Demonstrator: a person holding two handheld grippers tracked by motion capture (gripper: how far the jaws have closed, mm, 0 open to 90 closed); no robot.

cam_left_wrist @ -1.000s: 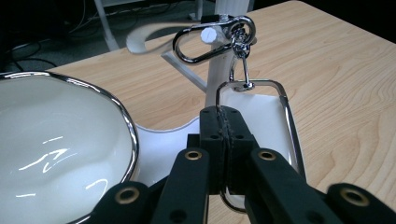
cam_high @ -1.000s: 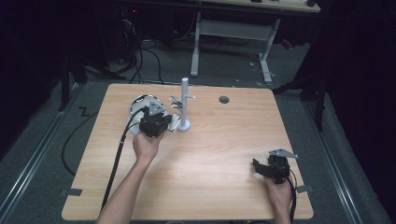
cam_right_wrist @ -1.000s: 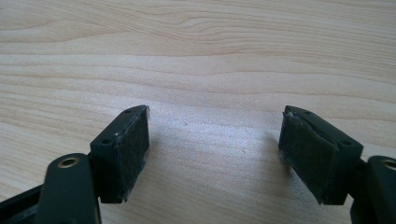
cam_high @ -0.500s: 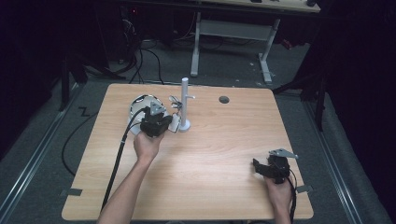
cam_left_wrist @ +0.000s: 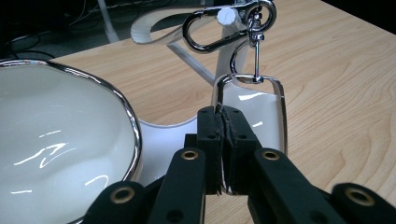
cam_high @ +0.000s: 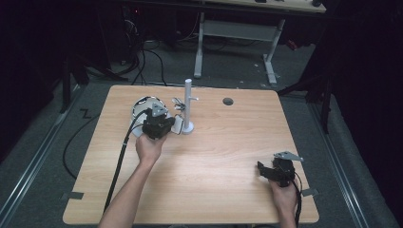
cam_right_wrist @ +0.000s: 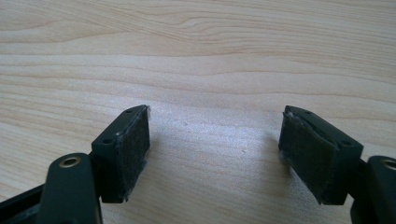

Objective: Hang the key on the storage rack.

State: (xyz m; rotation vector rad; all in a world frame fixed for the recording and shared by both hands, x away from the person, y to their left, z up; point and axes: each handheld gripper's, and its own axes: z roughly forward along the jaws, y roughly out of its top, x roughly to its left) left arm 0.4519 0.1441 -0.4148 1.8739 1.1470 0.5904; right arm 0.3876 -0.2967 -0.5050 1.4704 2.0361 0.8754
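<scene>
Left tongs (cam_left_wrist: 225, 140) are pressed together on the chrome rim of a flat white tag (cam_left_wrist: 254, 112), pinching its left edge near the top; the tag hangs by a ring and swivel from a chrome carabiner clip (cam_left_wrist: 219, 28), which is hooked on the peg of a white stand (cam_high: 188, 107); in the high view the left tongs (cam_high: 164, 124) sit just beside that stand's base, near the far left of the worktop (cam_high: 228, 190). Judgement: the step in hand is a grip on the hanging tag, either to steady it or to work the clip on or off the peg; the next move calls for a firm pinch and a clean lift or slide along the peg, without tipping the stand.

Containers: a white bowl with a chrome rim (cam_left_wrist: 51, 140) stands at the left, just beside the tag; what shows of its inside is bare, glossy and reflective; the part nearest the camera is cut off.

Right tongs (cam_right_wrist: 215, 154) are spread wide with nothing between the pads; they hover over bare wood near the front right corner (cam_high: 275, 171), well apart from the stand.
</scene>
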